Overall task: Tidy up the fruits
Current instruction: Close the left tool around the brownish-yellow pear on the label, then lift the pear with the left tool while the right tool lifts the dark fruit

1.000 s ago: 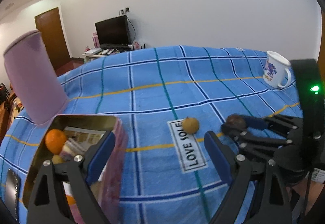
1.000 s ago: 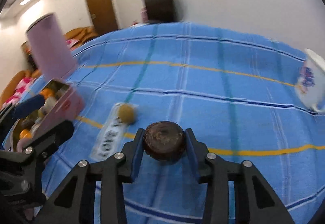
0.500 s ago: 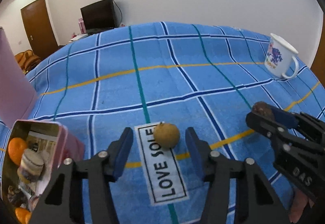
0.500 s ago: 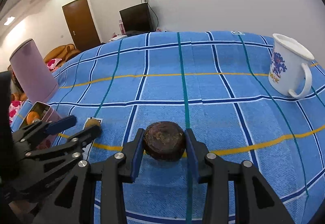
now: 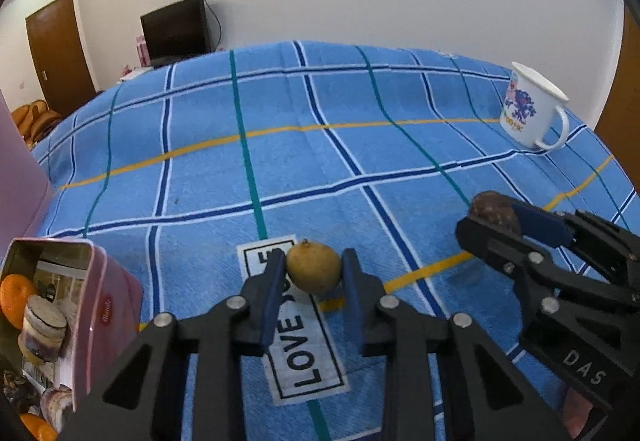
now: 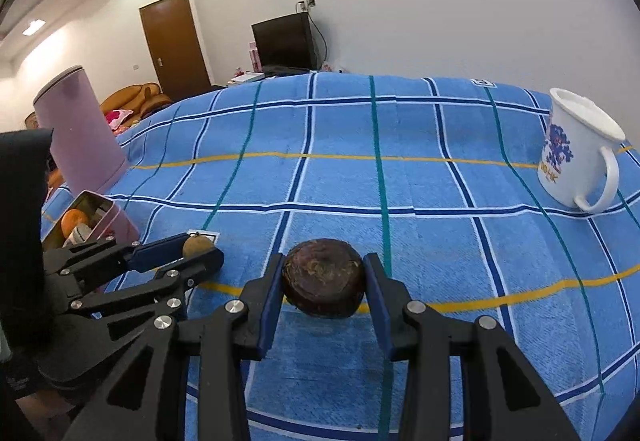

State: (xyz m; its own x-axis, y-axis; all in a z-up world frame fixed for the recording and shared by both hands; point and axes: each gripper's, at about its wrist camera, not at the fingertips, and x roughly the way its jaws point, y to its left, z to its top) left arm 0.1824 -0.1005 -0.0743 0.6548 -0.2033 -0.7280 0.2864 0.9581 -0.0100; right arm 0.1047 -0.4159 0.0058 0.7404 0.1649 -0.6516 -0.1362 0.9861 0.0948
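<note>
up front in the left wrist view, the left gripper (image 5: 313,273) pinches a small yellow-brown fruit (image 5: 313,268) between its blue pads, right over the white "love" label (image 5: 306,353) sewn on the blue checked cloth (image 5: 320,145). at the lower left sits a pink tin (image 5: 100,305), open, with an orange (image 5: 16,299) and other bits inside (some too dim to name). the right gripper (image 5: 494,215) shows at the right edge, closed on a dark brown fruit (image 5: 494,211). a white mug (image 5: 530,111) stands far right near the cloth's edge.

then the right wrist view: the right gripper (image 6: 323,283) clamps the dark brown fruit (image 6: 323,283) from both sides, just above the cloth (image 6: 400,181). to its left the left gripper (image 6: 198,249) grips the small yellow-brown fruit (image 6: 196,245), with the pink tin (image 6: 116,225) just beyond it. a tall pink container (image 6: 78,129) stands behind the tin, and the white mug (image 6: 576,153) is well apart at the right.
</note>
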